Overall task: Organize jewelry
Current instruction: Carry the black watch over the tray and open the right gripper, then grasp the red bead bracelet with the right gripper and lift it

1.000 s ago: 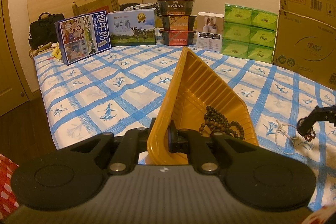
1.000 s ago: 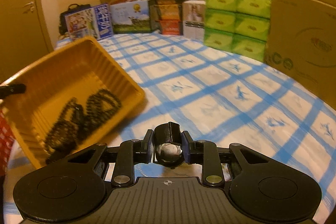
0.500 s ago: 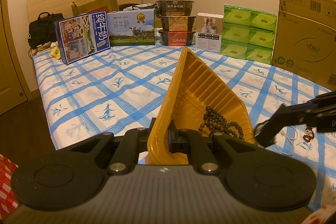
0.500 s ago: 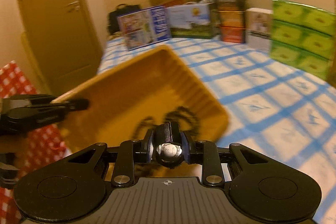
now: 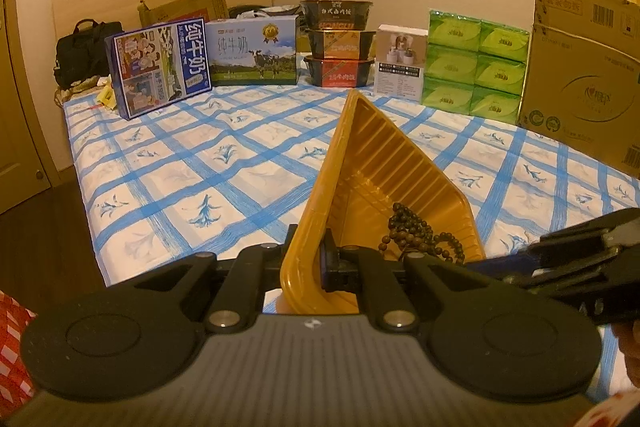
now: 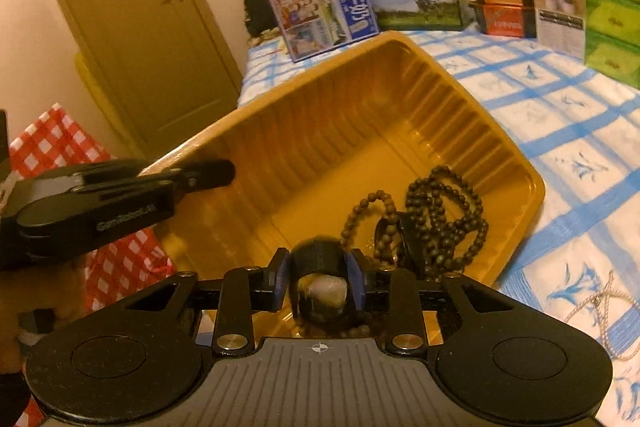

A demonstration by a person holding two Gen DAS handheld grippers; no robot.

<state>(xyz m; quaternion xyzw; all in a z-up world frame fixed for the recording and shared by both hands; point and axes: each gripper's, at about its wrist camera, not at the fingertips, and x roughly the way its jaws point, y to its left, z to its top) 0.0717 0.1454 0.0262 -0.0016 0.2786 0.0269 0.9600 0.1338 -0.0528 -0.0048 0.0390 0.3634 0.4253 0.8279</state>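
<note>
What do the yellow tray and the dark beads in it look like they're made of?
Tray: thin moulded plastic, likely; glossy yellow, ribbed walls, rolled rim. Beads: probably wood or seed; small dark brown rounds with a dull sheen, strung in loops. Too blurred to be sure.

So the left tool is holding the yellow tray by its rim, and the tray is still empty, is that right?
Not quite: the left tool does hold the yellow tray by its rim, but the tray is not empty. The right wrist view shows dark bead strands lying in its lower corner.
</note>
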